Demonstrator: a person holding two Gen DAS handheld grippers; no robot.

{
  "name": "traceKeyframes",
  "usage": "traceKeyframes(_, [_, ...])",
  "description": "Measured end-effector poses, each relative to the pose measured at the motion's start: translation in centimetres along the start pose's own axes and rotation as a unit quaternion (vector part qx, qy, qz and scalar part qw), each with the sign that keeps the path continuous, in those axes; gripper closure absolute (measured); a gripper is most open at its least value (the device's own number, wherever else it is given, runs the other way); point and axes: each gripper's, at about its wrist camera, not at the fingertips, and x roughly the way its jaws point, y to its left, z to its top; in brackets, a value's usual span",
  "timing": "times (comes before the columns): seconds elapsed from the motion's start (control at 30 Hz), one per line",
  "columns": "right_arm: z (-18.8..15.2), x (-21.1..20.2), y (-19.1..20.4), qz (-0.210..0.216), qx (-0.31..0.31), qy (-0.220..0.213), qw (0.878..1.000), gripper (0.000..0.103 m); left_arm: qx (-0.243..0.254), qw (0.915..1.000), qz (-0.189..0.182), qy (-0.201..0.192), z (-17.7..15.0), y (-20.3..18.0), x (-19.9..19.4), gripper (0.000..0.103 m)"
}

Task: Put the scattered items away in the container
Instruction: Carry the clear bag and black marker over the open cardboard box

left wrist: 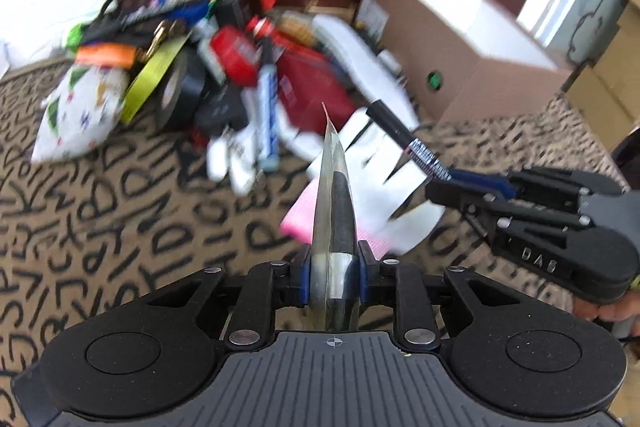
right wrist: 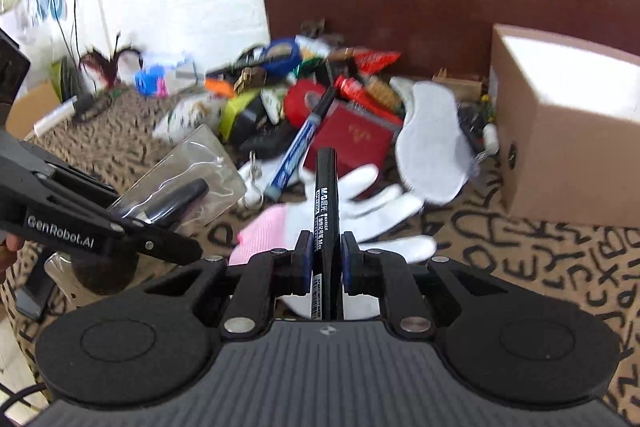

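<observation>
— On the carpet with the black letters (left wrist: 100, 227), what do you see?

— A big messy pile (left wrist: 224, 59) of stuff. It is blurry, so lots of it is hard to name. I can pick out a red booklet (right wrist: 356, 135), a blue and white marker (right wrist: 294, 155), rolls of tape (left wrist: 176, 91) and a white glove (right wrist: 376, 203) with a pink cuff.

— What is the left gripper (left wrist: 334, 267) doing?

— Its jaws are squeezed on a clear plastic bag (left wrist: 333, 195) with a dark thing inside. In the left view the bag is edge-on. In the right view it looks flat, but I still cannot tell what the dark thing is.

— And the right gripper (right wrist: 326, 259)?

— Clamped on a black marker pen (right wrist: 325, 195). The pen's back end is hidden behind the gripper body.

— Where is the box?

— A brown cardboard box (right wrist: 560, 147) sits to the right of the pile, next to a dark brown board (right wrist: 440, 7). Its inside is too bright to see into. The right view cuts off its far side.

— Any person?

— Just a bit of a hand (left wrist: 612, 309) behind the right gripper.
</observation>
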Motion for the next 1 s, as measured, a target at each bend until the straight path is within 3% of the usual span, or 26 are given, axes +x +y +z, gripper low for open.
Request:
traceKeyframes(0.33, [3.7,-4.5,-5.0,-0.037,0.012,-0.087,0.995,0.087,0.073,0.9952,-0.035,-0.055,8.1,-7.9,0.2,0.084])
traceKeyframes(0.57, [6.9,-6.0,-9.5,-0.090,0.009,-0.125,0.988,0.087,0.106,0.9894,-0.053,-0.084,13.9,-13.9,2.2,0.083])
traceKeyframes(0.8, [9.7,-4.9,-15.6,-0.159,0.022,-0.124,0.979,0.087,0.109,0.9882,-0.063,-0.088,19.7,-18.8,6.3,0.083])
traceKeyframes(1.0, [11.4,-2.3,-21.5,-0.218,0.027,-0.086,0.972,0.087,0.093,0.9910,-0.072,-0.064,24.0,-20.9,12.4,0.083])
